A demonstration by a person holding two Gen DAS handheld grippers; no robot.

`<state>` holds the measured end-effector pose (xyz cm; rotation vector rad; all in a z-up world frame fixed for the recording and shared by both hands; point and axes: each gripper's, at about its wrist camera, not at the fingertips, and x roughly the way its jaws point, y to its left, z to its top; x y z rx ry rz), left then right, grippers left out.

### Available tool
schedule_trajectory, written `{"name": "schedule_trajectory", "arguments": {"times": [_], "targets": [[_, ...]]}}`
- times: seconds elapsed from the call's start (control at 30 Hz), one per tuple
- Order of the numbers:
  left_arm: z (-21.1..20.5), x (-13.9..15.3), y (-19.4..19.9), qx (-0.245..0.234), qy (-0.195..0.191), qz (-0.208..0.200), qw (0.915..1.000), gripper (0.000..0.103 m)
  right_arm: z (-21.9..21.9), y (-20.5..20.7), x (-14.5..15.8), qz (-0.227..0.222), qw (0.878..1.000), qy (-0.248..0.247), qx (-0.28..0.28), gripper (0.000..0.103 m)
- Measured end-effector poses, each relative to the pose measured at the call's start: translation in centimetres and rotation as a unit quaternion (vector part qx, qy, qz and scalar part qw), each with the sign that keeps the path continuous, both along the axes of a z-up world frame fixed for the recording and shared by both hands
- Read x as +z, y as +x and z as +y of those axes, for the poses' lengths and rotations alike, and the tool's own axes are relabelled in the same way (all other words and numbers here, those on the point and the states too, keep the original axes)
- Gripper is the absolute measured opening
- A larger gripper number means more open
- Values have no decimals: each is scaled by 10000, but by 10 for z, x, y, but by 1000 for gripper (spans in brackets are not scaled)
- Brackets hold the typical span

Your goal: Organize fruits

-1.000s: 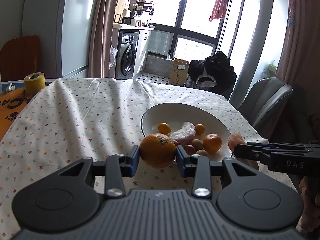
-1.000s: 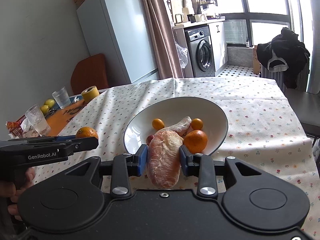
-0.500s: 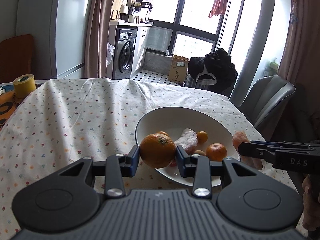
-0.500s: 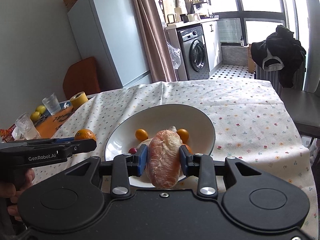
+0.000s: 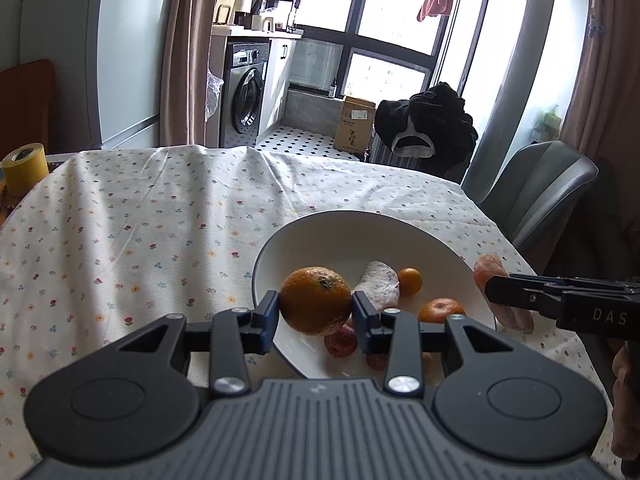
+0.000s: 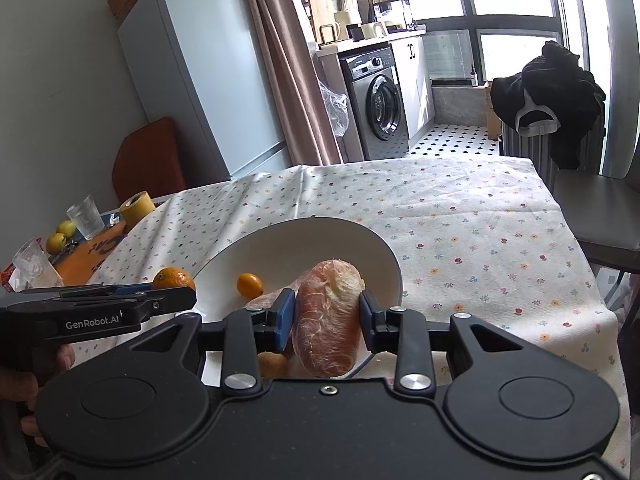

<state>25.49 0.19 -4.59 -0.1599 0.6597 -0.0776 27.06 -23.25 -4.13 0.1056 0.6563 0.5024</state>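
two grippers point(image 5: 315, 314) point(image 6: 327, 317), one white bowl point(image 5: 360, 226), two peeled pomelo segments point(image 6: 326, 320) point(image 5: 380, 284), two glasses point(image 6: 84, 216), one tape roll point(image 5: 24, 168)

Tablecloth point(image 5: 160, 220): off-white, small multicolour flower print. Bowl point(image 5: 348, 236), centre frame: plain white, dark rim edge. Orange point(image 5: 315, 300): deep orange, greenish stem spot. Peeled segment point(image 6: 326, 316), lower centre: pinkish-orange with white pith. Kumquat point(image 5: 410, 280): yellow-orange. Tape roll point(image 5: 22, 168), left edge: yellow. Gripper bodies black, blue pads point(image 6: 285, 320). Curtains point(image 6: 280, 60): dusty brown-pink.
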Motion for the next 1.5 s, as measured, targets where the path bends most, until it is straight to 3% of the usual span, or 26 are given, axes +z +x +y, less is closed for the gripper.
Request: {"name": "schedule_trajectory", "arguments": {"times": [0.37, 0.53, 0.73, 0.93, 1.5], "targets": [[6, 5, 6, 145, 28, -26, 9999, 43, -1, 19, -1, -19, 10000, 7, -72, 33], [13, 14, -4, 283, 102, -108, 9995, 57, 2, 26, 5, -144, 9998, 74, -91, 34], [19, 21, -15, 496, 211, -175, 9984, 81, 0, 22, 12, -230, 9995, 166, -103, 51], [26, 25, -24, 611, 127, -138, 9980, 85, -7, 12, 18, -233, 9993, 241, -174, 59], [23, 40, -62, 508, 196, -316, 9980, 86, -7, -31, 30, -227, 9993, 281, 14, 87]]}}
